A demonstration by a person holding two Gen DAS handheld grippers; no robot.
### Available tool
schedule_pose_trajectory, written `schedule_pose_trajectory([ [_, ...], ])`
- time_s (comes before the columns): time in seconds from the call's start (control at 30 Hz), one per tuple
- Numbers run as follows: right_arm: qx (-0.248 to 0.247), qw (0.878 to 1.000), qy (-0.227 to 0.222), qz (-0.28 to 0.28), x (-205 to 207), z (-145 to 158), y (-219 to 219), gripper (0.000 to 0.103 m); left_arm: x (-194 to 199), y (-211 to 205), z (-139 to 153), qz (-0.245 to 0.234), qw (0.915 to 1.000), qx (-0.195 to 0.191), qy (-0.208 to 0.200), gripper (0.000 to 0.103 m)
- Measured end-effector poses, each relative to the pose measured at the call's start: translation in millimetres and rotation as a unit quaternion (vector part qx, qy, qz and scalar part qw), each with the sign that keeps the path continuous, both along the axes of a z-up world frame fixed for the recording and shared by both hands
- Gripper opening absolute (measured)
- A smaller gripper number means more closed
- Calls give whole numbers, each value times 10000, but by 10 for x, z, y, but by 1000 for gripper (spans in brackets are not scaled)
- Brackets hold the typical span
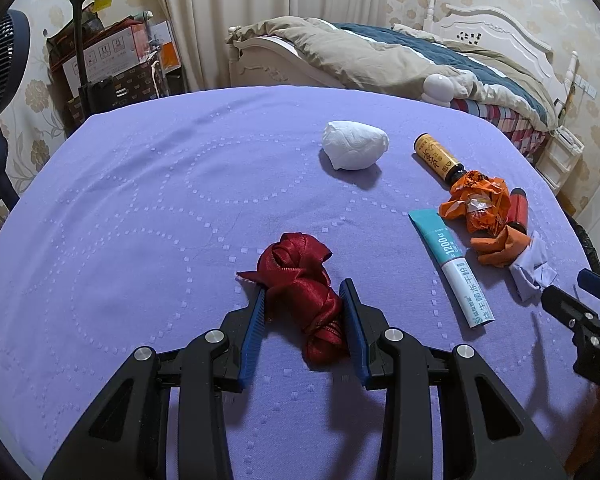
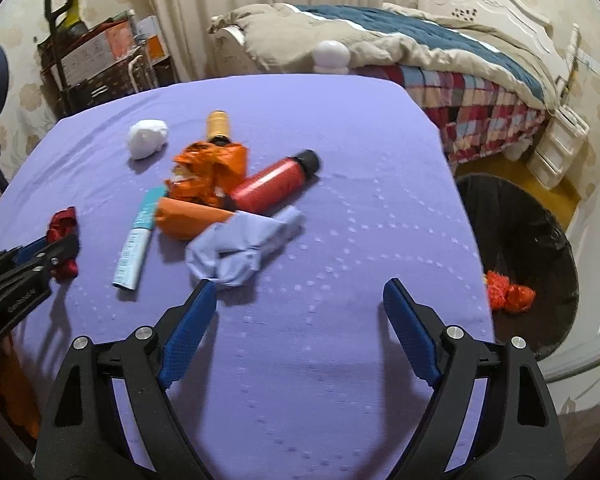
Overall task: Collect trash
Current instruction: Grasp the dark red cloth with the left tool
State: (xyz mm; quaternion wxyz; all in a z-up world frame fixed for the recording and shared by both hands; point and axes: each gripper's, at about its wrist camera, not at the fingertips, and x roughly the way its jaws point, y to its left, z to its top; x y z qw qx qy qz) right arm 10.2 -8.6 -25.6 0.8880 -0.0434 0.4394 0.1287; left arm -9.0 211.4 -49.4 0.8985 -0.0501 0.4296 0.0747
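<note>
The left gripper (image 1: 304, 312) has its jaws clamped on a bundle of dark red ribbon (image 1: 304, 280), which lies on the purple-covered table (image 1: 139, 200); the blue pads press the ribbon from both sides. The right gripper (image 2: 295, 320) has its jaws wide apart with only bare cloth between them; the tip of one jaw is just beside a crumpled pale blue paper (image 2: 239, 244), though contact cannot be told.

Taking the pale blue paper as the landmark: touching it on the far side lie a folded orange paper (image 2: 187, 220) and a red bottle with a black cap (image 2: 275, 184). Beyond those sits a crumpled orange wrapper (image 2: 207, 172), with a yellow-labelled bottle (image 2: 217, 126) behind it. To the paper's left lies a teal and white tube (image 2: 137, 236), and farther left and back a white tissue ball (image 2: 147, 138). To the paper's right, off the table edge, stands a black-lined bin (image 2: 532, 240) holding orange scraps (image 2: 508, 292).
</note>
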Motion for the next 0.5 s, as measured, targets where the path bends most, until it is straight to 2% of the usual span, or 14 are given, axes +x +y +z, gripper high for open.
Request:
schedule_pose_trajectory([
  [0.13, 17, 9998, -75, 178, 22, 20, 187, 83, 3, 1, -1, -4, 10000, -8, 3, 38],
  [0.27, -190, 9997, -93, 142, 121, -25, 321, 83, 1, -7, -3, -2, 10000, -1, -5, 38],
  [0.5, -155, 9998, 96, -119, 166, -56, 139, 83, 10, 0, 6, -13, 10000, -13, -18, 38],
])
